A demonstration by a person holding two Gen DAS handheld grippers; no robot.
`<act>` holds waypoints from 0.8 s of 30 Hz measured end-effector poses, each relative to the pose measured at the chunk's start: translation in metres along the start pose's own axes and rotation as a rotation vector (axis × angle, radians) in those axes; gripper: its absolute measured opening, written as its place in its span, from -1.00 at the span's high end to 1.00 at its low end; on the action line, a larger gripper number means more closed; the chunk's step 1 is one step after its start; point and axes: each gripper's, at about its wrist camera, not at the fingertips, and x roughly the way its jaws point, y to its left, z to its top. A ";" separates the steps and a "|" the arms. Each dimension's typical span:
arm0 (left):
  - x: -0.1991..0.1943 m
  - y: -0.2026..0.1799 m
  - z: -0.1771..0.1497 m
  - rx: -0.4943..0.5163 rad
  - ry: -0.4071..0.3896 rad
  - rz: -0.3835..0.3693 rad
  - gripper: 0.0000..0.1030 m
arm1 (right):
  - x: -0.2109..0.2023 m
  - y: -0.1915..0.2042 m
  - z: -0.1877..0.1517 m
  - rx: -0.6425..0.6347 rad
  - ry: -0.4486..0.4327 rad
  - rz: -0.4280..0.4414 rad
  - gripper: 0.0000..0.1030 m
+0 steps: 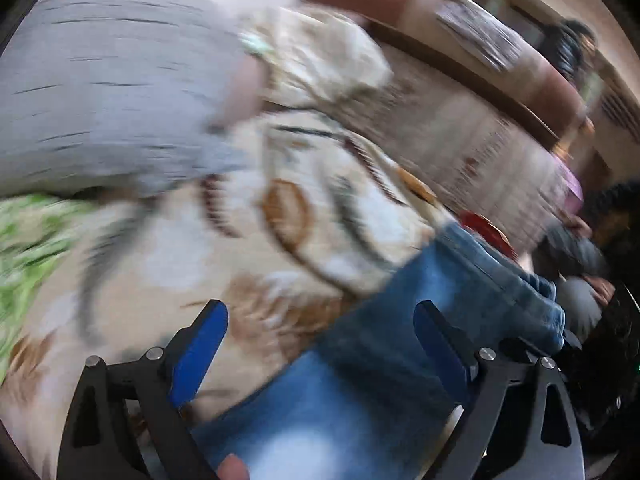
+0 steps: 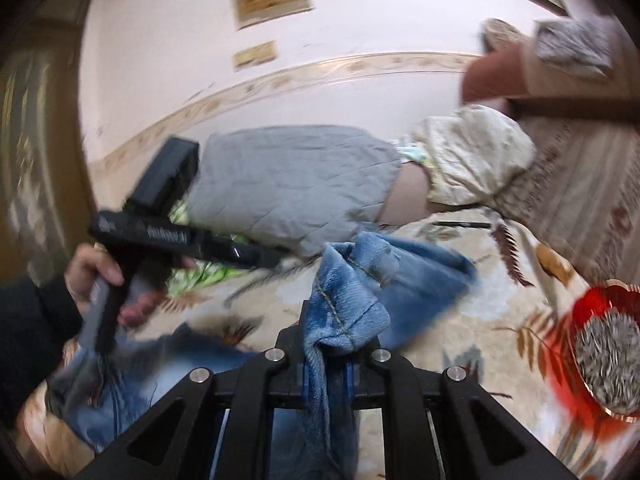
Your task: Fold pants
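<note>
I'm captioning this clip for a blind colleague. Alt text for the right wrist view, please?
The right gripper is shut on a hem of the blue jeans above a leaf-patterned bedspread. The left gripper is at left, a red bowl at right.

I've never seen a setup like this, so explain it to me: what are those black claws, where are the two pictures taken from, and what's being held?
A person holds a hand-operated tool in each hand; each carries a camera looking along its two fingers. The left tool is open over the jeans, gripping nothing. The right tool is shut on a hem of the jeans, and its picture also shows the left hand. Everything lies on a leaf-patterned cover, with a grey pillow behind and a red bowl of seeds at one side.
</note>
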 end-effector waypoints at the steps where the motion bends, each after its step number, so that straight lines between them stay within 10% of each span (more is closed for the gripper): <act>1: -0.010 0.006 -0.005 -0.015 -0.015 0.015 -0.83 | 0.002 0.009 -0.002 -0.034 0.012 0.010 0.77; 6: -0.082 0.023 -0.039 -0.088 -0.121 0.178 -0.95 | 0.026 0.064 -0.014 -0.272 0.123 0.088 0.77; 14: -0.135 0.018 -0.079 -0.087 -0.140 0.235 -1.00 | 0.064 0.146 -0.080 -0.697 0.339 0.189 0.78; 24: -0.040 0.012 -0.066 -0.076 0.219 0.242 -1.00 | 0.066 0.173 -0.142 -1.019 0.343 0.076 0.78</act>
